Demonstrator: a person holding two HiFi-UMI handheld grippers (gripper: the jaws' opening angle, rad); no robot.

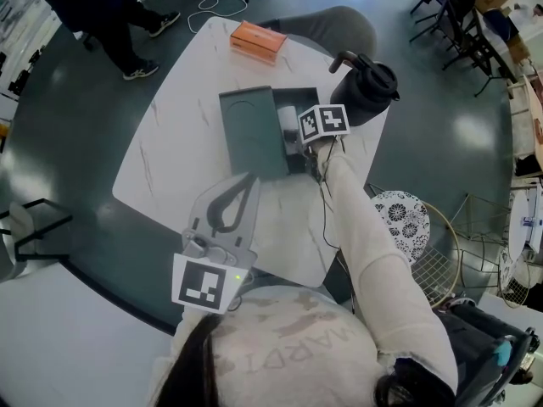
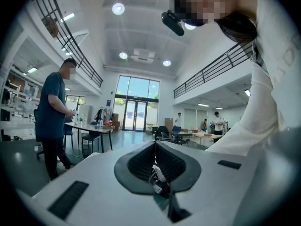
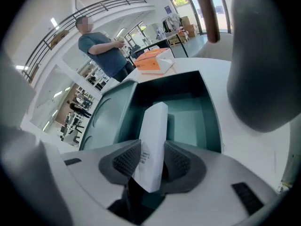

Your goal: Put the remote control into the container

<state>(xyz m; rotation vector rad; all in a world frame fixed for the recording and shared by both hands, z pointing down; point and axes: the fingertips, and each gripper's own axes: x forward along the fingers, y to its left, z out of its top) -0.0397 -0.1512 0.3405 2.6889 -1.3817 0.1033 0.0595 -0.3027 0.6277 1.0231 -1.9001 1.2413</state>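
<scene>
Fingers of the right gripper stand spread, flanking the white slab-shaped plastic remote control without clamping it. The remote juts out between them, tilted, its far end over the open inside of the dark green rectangular plastic container. The container's flat green lid lies touching its left side, mid-table towards the right edge of the white marble-patterned table. A black handled jug stands at that right edge, and an orange rectangular box lies near the far edge. Over the near edge, the left gripper has its fingers pressed together on nothing.
</scene>
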